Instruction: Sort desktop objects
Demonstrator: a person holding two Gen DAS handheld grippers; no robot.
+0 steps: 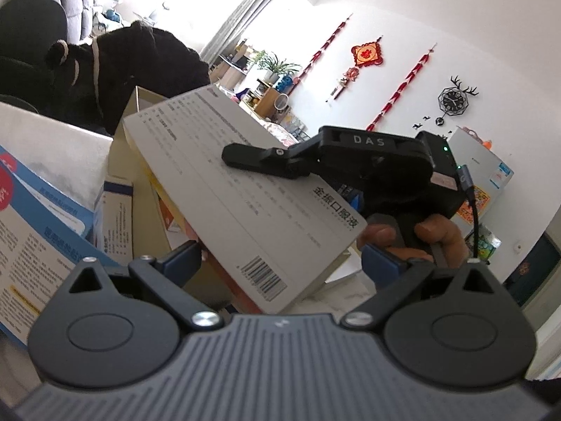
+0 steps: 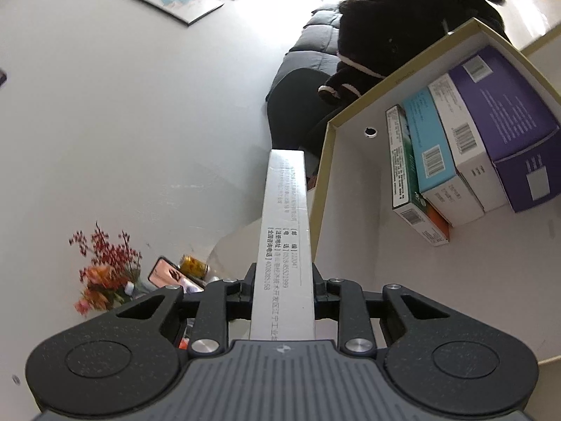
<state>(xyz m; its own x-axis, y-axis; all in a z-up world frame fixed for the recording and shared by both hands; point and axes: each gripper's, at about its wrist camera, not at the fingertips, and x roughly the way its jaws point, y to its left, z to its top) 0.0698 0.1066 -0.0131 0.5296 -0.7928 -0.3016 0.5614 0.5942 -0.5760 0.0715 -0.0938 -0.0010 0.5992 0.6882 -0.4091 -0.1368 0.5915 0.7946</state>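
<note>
The right gripper [image 2: 282, 286] has its jaws clamped on the narrow sides of a flat white box [image 1: 242, 189], which juts ahead past an open carton [image 2: 354, 189] of packets. The left gripper [image 1: 280, 258] has its jaws wide apart, empty; the box's near corner lies between them. The desk is mostly hidden.

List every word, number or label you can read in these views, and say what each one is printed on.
"DAS": on the black body of the right gripper.
"金振口服液": on the broad face of the white box it holds.
"全国咨询电话" and "注册地址": on that box's narrow edge, with phone digits too uncertain to quote.
Barcodes and fine print on the boxes in the tray, and on the blue sheet: too small.
</note>
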